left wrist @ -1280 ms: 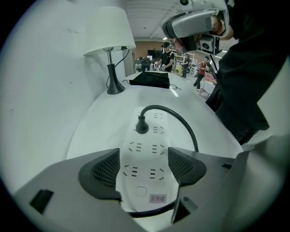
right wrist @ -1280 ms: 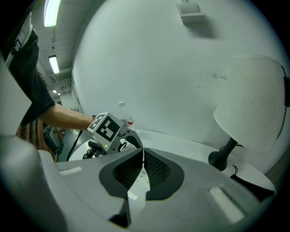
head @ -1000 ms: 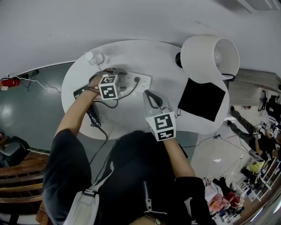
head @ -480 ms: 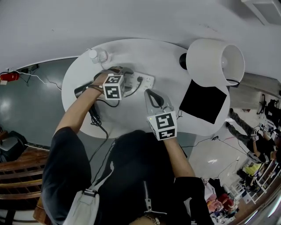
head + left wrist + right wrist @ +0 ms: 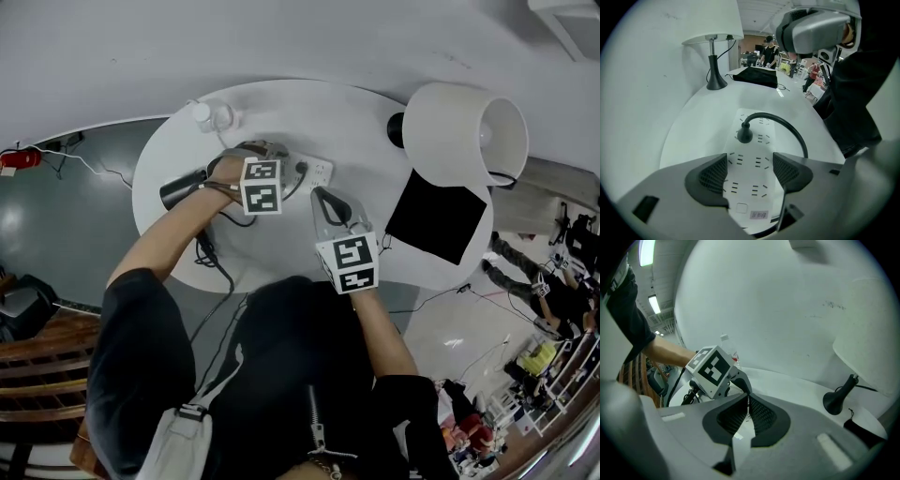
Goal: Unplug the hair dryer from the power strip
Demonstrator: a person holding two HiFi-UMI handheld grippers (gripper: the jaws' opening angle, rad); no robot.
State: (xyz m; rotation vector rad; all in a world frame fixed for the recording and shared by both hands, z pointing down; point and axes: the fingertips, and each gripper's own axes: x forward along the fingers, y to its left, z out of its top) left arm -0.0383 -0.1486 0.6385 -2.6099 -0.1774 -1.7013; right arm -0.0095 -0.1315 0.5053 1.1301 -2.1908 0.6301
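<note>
A white power strip (image 5: 751,174) lies on the round white table (image 5: 281,112). One black plug (image 5: 744,133) sits in it, and its cable (image 5: 790,130) arcs off to the right. My left gripper (image 5: 750,168) is open and hovers low over the strip, with the plug just ahead of its pads and untouched. In the head view the left gripper (image 5: 270,157) is at the strip's (image 5: 317,172) left end. The black hair dryer (image 5: 180,189) lies on the table's left side. My right gripper (image 5: 747,413) is shut on nothing and held nearer the person, right of the strip.
A lamp with a white shade (image 5: 466,131) and dark base (image 5: 715,84) stands at the table's right, beside a black cloth (image 5: 436,217). A small clear bottle (image 5: 210,115) stands at the far left edge. Black cable (image 5: 214,267) hangs over the near edge.
My left gripper has shifted right along the power strip toward the plug. The right gripper has stayed nearly where it was, still shut.
</note>
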